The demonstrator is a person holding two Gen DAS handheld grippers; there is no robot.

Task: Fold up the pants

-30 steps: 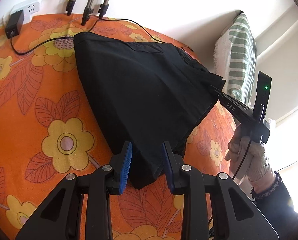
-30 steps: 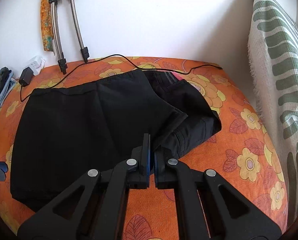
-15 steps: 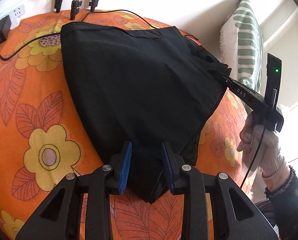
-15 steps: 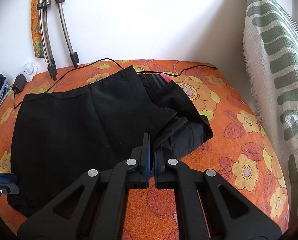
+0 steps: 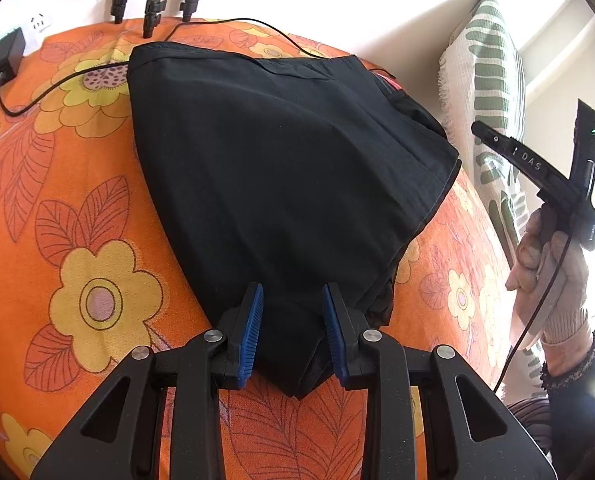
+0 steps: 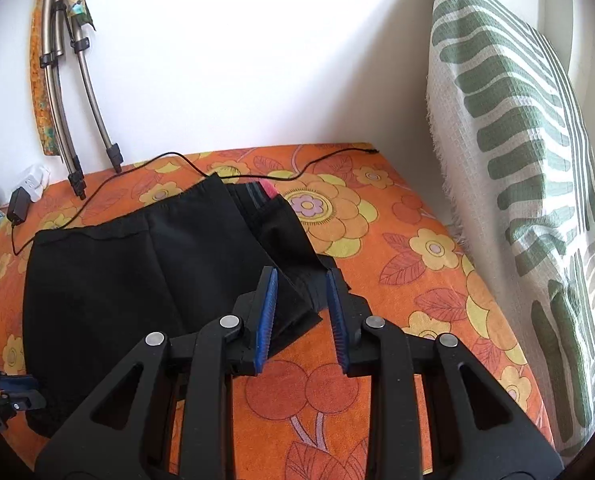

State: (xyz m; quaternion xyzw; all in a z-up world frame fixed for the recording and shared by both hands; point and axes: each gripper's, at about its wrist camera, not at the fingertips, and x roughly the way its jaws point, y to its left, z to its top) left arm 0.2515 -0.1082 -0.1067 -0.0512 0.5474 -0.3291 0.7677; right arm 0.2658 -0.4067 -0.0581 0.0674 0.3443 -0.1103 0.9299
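Fingers spread, the left gripper (image 5: 292,330) straddles the near corner of the black pants (image 5: 281,168), which lie folded on the orange floral bedspread (image 5: 77,240). Farther right, the right gripper (image 6: 302,322) hangs open above their edge.

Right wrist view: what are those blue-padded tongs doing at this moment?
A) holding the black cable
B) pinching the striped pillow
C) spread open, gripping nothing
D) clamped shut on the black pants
C: the right tongs stand spread, the orange bedcover showing in the gap, the black pants lying loose.
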